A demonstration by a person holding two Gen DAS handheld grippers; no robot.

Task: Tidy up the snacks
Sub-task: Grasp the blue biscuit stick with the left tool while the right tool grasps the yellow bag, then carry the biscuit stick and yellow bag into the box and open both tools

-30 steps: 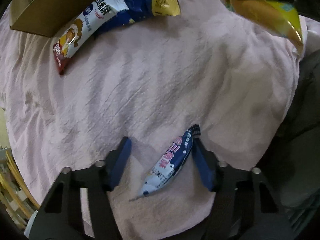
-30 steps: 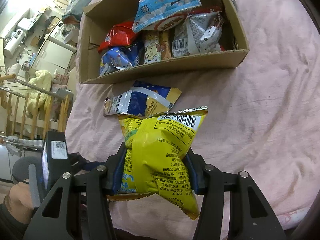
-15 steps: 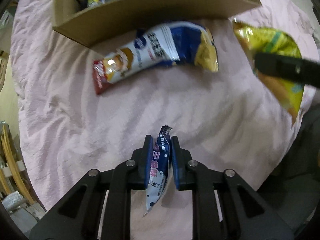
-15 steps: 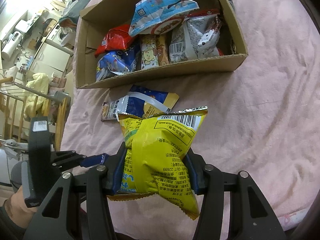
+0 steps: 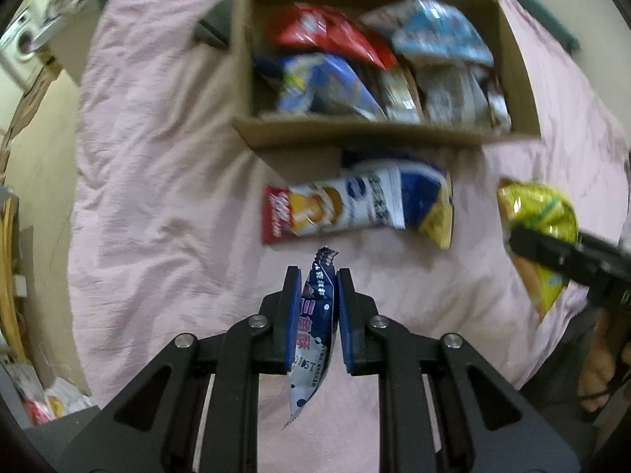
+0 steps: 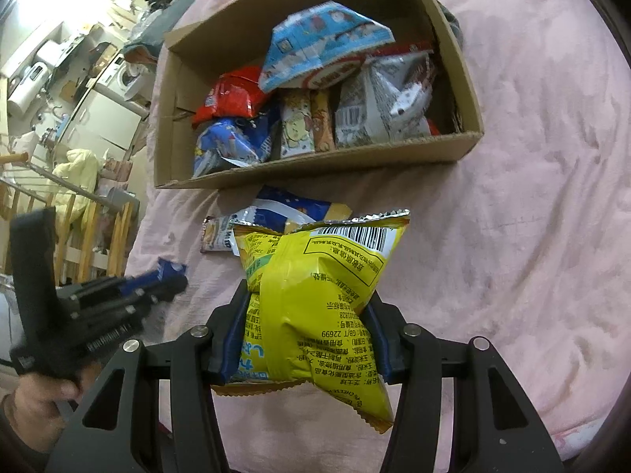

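Both grippers loaded, box waiting.
Left gripper pinched a small blue packet just before the cardboard box; right gripper squeezed a yellow bag nearer still.

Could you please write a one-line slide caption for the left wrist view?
Left gripper pinches a small blue packet above the pink blanket, facing the snack-filled cardboard box.
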